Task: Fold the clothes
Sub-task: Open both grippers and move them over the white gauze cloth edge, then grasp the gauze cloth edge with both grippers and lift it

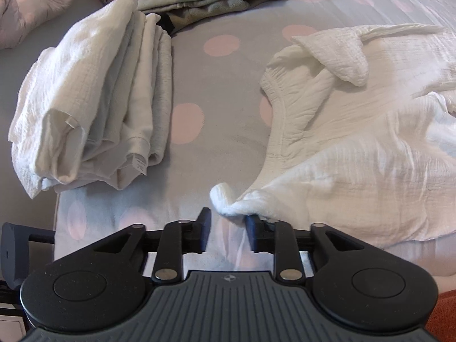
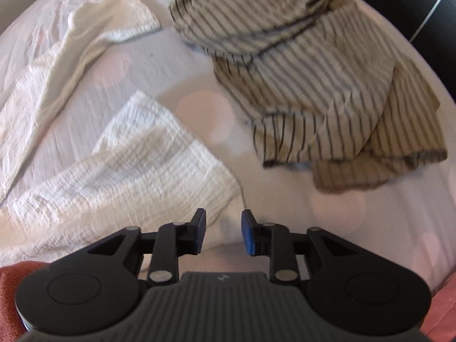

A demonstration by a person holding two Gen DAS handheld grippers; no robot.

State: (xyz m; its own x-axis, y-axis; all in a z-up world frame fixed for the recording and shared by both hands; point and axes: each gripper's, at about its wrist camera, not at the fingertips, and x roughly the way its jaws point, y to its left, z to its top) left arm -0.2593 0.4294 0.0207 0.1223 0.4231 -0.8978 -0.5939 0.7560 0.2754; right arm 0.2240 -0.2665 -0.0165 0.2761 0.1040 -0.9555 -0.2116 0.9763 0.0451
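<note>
Both grippers are loose right now: left gripper [image 1: 228, 222] has its jaws apart, nothing pinched, a bunched corner of the white crinkle-gauze garment [image 1: 356, 142] just touching one fingertip. Right gripper [image 2: 223, 222] gapes over the garment's ribbed hem [image 2: 136, 171]. It's sprawled rumpled across the polka-dot bedsheet [image 1: 219, 91]. Further out: a folded white stack [image 1: 94, 99] and a crumpled beige striped shirt [image 2: 313, 85].

Cloth everywhere, matt

White garment [image 1: 356, 142] was crinkled gauze; striped shirt [image 2: 313, 85] looked thin woven; left gripper [image 1: 228, 228] matt black plastic.
</note>
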